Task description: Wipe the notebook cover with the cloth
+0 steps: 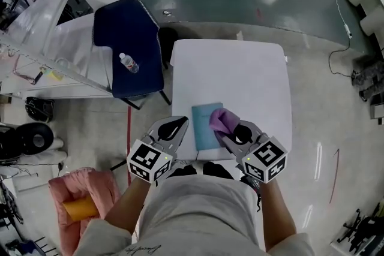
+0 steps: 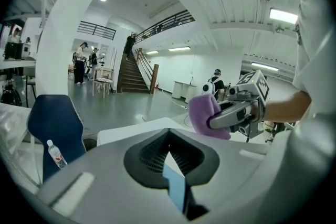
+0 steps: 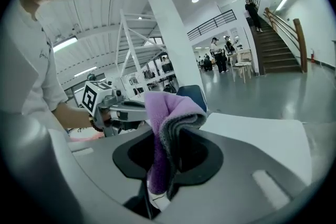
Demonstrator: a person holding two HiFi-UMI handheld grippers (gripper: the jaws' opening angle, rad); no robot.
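Observation:
A light blue notebook [image 1: 205, 126] lies flat on the white table [image 1: 228, 69], near its front edge. My right gripper [image 1: 231, 132] is shut on a folded purple cloth [image 1: 219, 121], held over the notebook's right side; whether the cloth touches the cover I cannot tell. In the right gripper view the cloth [image 3: 165, 113] stands up between the jaws of the right gripper [image 3: 170, 131]. My left gripper [image 1: 179, 124] hovers just left of the notebook, its jaws together and holding nothing. Through the slot of the left gripper [image 2: 168, 150] a sliver of notebook [image 2: 176, 186] shows.
A dark blue chair [image 1: 129, 39] with a water bottle [image 1: 128, 63] on its seat stands left of the table. A pink seat [image 1: 84, 189] with an orange roll [image 1: 81, 208] sits at lower left. Cables and gear lie at the right. People stand far off by the stairs [image 2: 131, 73].

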